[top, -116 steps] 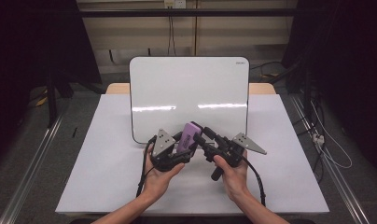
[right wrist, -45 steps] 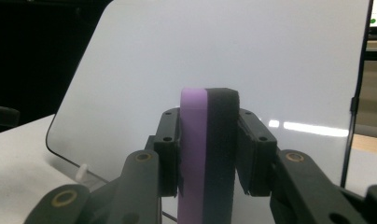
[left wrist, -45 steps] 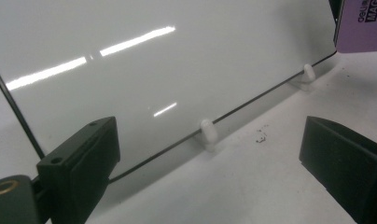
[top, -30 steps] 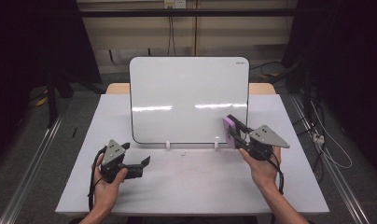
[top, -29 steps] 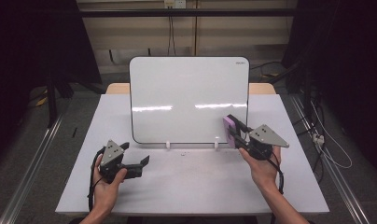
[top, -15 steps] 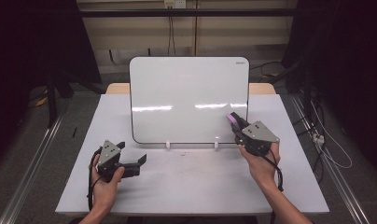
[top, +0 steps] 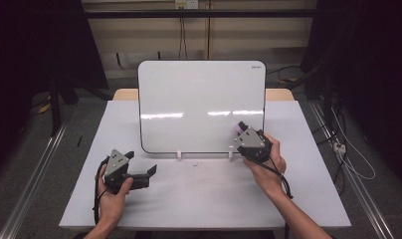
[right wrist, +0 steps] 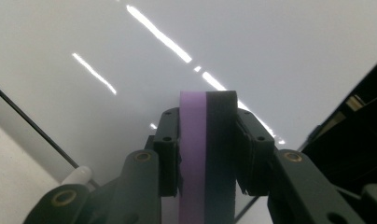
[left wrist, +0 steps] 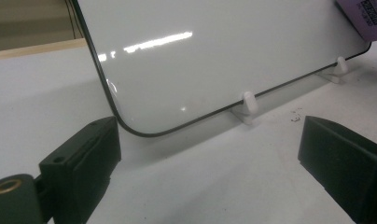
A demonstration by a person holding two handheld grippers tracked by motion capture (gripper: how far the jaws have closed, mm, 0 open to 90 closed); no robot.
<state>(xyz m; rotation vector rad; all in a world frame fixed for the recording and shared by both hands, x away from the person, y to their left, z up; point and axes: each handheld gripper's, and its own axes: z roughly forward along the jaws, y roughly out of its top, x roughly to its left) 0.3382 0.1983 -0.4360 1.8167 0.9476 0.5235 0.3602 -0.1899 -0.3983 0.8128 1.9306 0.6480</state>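
Observation:
A white whiteboard (top: 201, 104) stands upright on the white table (top: 204, 199). My right gripper (top: 238, 129) is shut on a purple and black eraser (top: 237, 129), held at the board's lower right part. In the right gripper view the eraser (right wrist: 206, 140) sits edge-on between the jaws of the gripper (right wrist: 207, 149), close to the board face (right wrist: 130, 46). My left gripper (top: 140, 163) rests at the table's front left, open; its jaws have spread a little wider within the last second, with nothing between them. Its own view looks past the open gripper (left wrist: 210, 154) at the board's lower corner (left wrist: 214, 51) and the eraser (left wrist: 364, 16).
Two small white clip feet (top: 179, 155) (top: 231, 154) hold up the board's lower edge. Bare tabletop lies in front of the board between my hands. Cables (top: 348, 154) lie on the floor to the right, and metal rails (top: 35, 184) run along both sides.
The right hand has carried the eraser leftward and toward the board, and turned the gripper. The left hand has stayed in place with its jaws slightly wider.

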